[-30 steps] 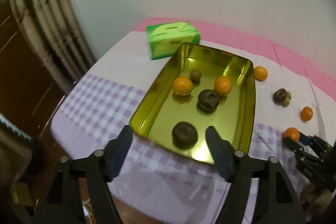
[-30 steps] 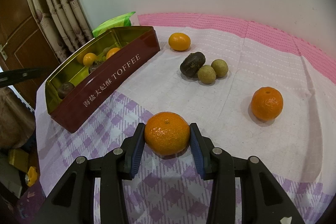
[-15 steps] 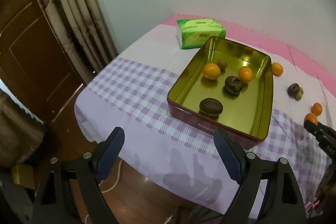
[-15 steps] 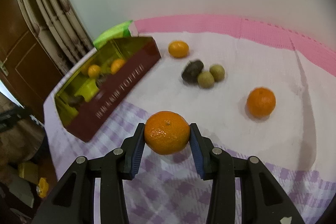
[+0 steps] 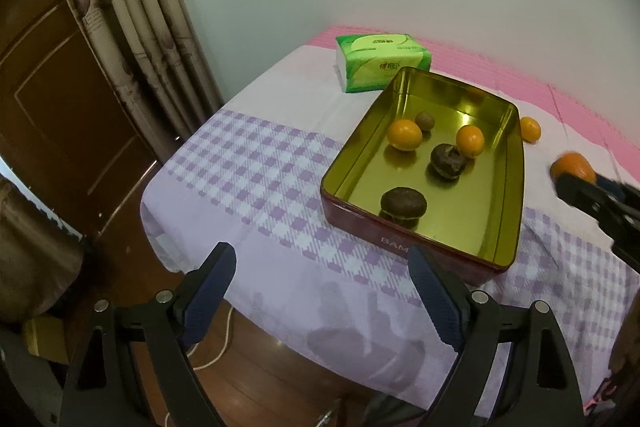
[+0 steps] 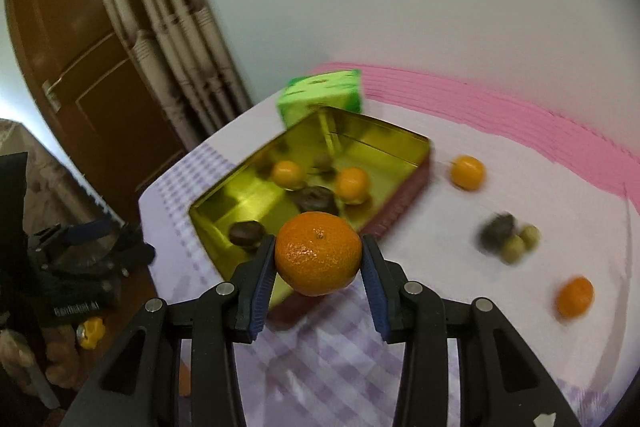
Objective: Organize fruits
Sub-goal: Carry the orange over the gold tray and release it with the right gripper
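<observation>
Room: pale wall, brown wooden door [image 5: 60, 99] on the left, one striped beige curtain [image 5: 132, 15] beside it.
Surface: one, draped in a cloth [image 5: 256, 171] with a purple-checked near part, a white middle and a pink band along the wall.
Tin: one rectangular tin [image 5: 352, 163], gold inside and dark red outside, open at the top, standing on the cloth near the front edge.
Tissue pack: one green pack [image 5: 382, 61], just behind the tin's far corner.
Left claw [image 5: 324, 291]: spread wide and holding nothing, out past the front edge of the surface, pointing toward the tin.
Right claw [image 6: 319, 267]: pinching one orange tangerine [image 6: 319, 253] by its sides between the blue pads, lifted off the cloth near the tin's near corner; dimpled glossy skin, small stem mark facing up.
Tangerines, count: five in all. Two lie inside the tin [image 5: 405, 135] [image 5: 470, 141], one is in the right claw, one sits on the cloth just past the tin's far side [image 6: 467, 172], one lies alone on the cloth at the right [image 6: 575, 297].
Dark brown fruits, count: three. Two wrinkled ones in the tin [image 5: 403, 203] [image 5: 447, 159], one on the cloth [image 6: 496, 229], blurred.
Small round fruits, count: three. One brownish in the tin [image 5: 425, 120], and two greenish ones on the cloth [image 6: 513, 249] [image 6: 530, 234] touching the dark fruit.
</observation>
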